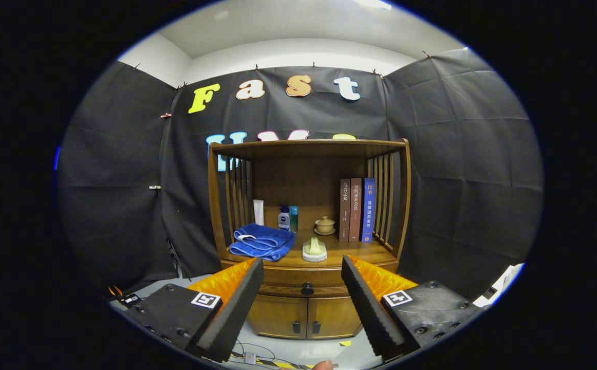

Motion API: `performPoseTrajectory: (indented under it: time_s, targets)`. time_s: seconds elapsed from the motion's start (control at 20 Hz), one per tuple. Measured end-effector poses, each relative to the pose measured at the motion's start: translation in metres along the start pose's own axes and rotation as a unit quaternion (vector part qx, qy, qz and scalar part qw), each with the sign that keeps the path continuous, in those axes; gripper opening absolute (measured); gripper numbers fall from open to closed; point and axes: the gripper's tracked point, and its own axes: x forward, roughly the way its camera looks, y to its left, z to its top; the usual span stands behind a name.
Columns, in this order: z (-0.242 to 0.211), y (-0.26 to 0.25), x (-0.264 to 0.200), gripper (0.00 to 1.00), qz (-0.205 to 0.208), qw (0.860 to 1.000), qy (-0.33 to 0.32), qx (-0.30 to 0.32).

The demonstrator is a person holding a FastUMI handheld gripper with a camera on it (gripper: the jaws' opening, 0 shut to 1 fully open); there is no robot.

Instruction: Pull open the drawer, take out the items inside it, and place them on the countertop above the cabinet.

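The gripper-mounted camera looked forward past its spread fingers (237, 303), squarely facing the closed drawer (307, 282) from nearby.

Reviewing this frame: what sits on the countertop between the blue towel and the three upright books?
In the gripper view, between the blue towel and the books sit a pale brush-like item near the front and a small lidded cup behind it. The tongs hang open, short of the drawer knob.

On the countertop (350, 253), the towel (262, 241) lies left of the brush (314, 250). The books (356, 209) stand right. The drawer (307, 282) sits below.
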Motion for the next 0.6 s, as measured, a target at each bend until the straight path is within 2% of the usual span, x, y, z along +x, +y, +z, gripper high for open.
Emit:
performPoseTrajectory:
  time_s: [0.6]
  targets:
    - [0.0032,0.0071,0.0023,0.99,0.006,1.0,-0.001,-0.005]
